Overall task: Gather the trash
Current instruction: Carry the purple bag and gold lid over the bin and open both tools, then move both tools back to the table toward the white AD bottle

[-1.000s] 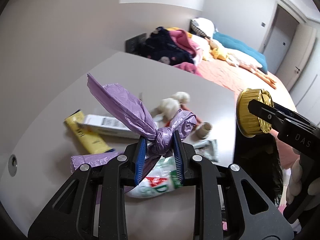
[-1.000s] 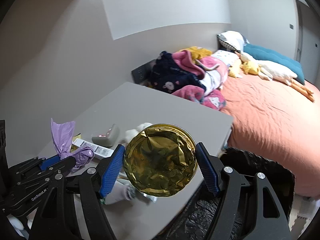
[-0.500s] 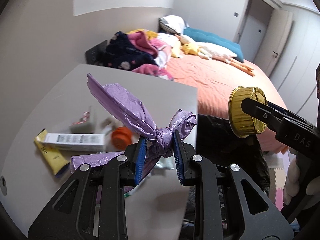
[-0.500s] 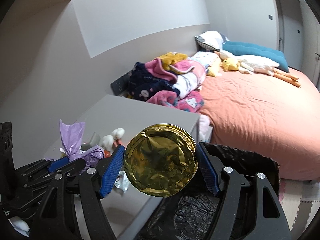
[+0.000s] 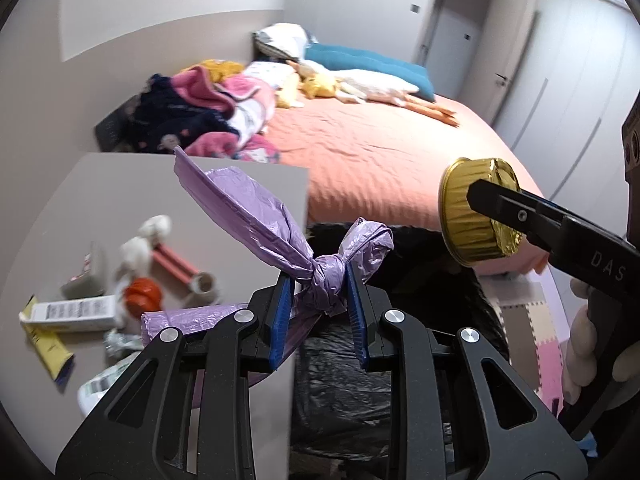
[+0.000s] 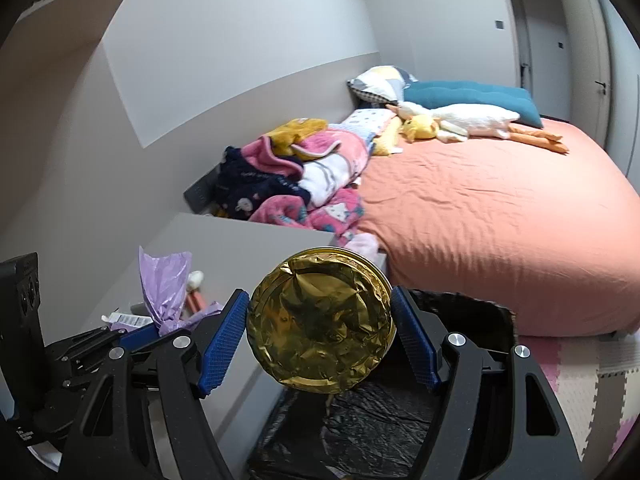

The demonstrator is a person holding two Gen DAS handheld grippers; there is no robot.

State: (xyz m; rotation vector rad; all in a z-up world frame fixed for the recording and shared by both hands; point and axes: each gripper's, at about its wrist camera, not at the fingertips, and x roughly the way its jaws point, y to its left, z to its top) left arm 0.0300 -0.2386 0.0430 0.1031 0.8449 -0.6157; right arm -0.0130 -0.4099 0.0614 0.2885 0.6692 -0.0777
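Note:
My left gripper (image 5: pixel 320 304) is shut on the knot of a crumpled purple plastic bag (image 5: pixel 256 216), held in the air at the table's right edge. My right gripper (image 6: pixel 320 328) is shut on a round gold foil cup (image 6: pixel 320 320), its blue pads pressing both sides. In the left wrist view the gold foil cup (image 5: pixel 472 216) hangs at the right, over a black-lined trash bin (image 5: pixel 344 380). From the right wrist the trash bin (image 6: pixel 360 420) lies just below the cup, and the purple bag (image 6: pixel 164 288) shows at the left.
The grey table (image 5: pixel 100 208) still carries a white box (image 5: pixel 76 312), a yellow tube (image 5: pixel 48 348), an orange cap (image 5: pixel 142 292), a pink tube (image 5: pixel 176 266) and white wads. An orange-sheeted bed (image 6: pixel 500 232) with heaped clothes (image 6: pixel 288 184) stands behind the bin. Foam mats (image 5: pixel 532 344) cover the floor.
Both grippers have swung right from over the table toward the black bin, each keeping its load. The table items have slid to the left of view and the bin has come in below.

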